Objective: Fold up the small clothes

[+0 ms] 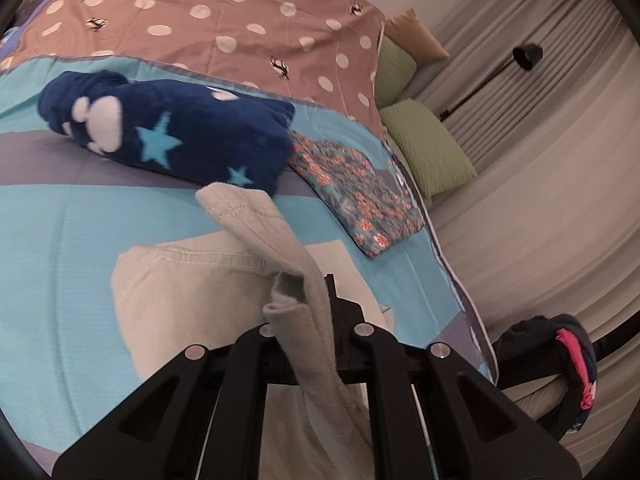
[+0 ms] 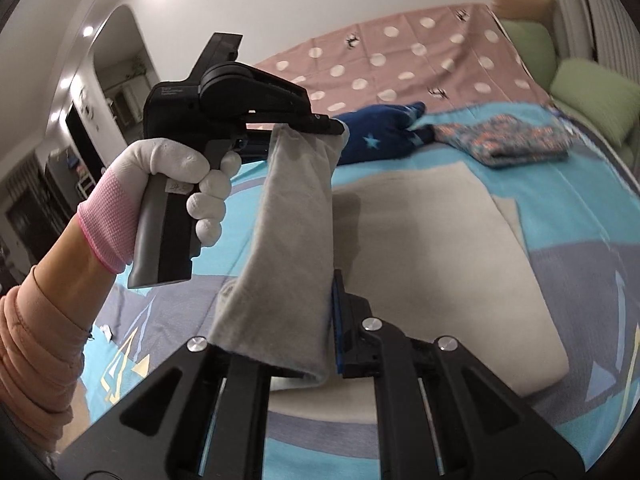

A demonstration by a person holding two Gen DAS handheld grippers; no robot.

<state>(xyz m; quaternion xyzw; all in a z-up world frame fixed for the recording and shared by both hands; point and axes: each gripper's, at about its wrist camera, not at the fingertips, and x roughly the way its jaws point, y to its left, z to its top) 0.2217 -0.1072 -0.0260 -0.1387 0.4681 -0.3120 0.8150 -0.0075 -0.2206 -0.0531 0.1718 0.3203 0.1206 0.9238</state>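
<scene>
Two grippers are working here: the left gripper (image 2: 338, 128) and the right gripper (image 2: 320, 320), each clamping the one grey garment (image 2: 292, 232). One gloved hand (image 2: 188, 184) is showing at the left. One navy star-patterned fleece (image 1: 172, 132) and one folded floral cloth (image 1: 352, 196) are lying at the far side. Two green pillows (image 1: 428, 148) and one tan pillow (image 1: 416, 36) are sitting far right. One black lamp (image 1: 528, 56) is standing by the curtain.
</scene>
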